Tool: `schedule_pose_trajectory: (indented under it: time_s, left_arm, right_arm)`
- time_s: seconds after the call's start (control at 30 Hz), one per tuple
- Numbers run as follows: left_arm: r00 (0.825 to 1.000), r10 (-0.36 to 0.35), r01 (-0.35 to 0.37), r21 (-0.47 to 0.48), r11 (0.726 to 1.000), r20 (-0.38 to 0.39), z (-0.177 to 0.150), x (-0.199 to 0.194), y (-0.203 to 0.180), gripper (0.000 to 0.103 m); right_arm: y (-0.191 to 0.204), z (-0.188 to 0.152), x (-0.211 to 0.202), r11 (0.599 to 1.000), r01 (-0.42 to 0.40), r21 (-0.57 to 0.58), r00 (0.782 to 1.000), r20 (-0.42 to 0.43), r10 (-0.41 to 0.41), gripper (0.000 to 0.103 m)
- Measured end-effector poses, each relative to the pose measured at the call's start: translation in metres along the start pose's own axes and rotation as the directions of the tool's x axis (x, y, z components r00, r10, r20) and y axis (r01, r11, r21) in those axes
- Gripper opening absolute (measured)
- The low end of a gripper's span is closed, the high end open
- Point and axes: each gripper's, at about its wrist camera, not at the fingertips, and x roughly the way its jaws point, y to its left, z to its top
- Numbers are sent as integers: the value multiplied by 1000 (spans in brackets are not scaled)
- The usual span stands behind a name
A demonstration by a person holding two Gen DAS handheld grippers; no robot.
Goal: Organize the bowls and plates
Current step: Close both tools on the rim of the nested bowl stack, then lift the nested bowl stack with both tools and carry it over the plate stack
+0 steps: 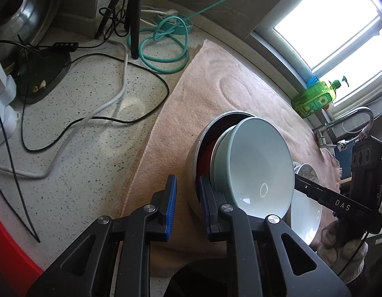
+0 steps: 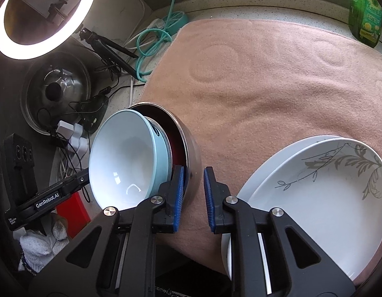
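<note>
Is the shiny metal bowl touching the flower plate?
Apart. The right wrist view shows bare pink towel between the metal bowl and the flower plate.

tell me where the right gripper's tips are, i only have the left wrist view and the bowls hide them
Observer: The right gripper straddles the steel bowl at its rim, one finger inside, one outside.
Operator: whats on its other side
Observer: A leaf-patterned plate stacked on a plain white plate, both on the pink towel.
</note>
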Motion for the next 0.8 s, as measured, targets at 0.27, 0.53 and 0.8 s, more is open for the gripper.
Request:
schedule_pose_trajectory:
  time_s: [0.27, 0.53, 0.8]
  left_arm:
    - [1000, 15, -15, 46, 999, -4, 2, 4, -10, 9]
    - [1000, 30, -30, 69, 997, -2, 4, 3, -13, 8]
    - [999, 32, -33, 72, 997, 14, 3, -5, -19, 8]
  right_arm:
    - [4, -1, 4, 1000, 7, -12, 1000, 4, -7, 11]
    - [8, -2, 1, 999, 38, -36, 999, 2, -38, 11]
    - [10, -1, -14, 999, 29, -43, 999, 27, -28, 11]
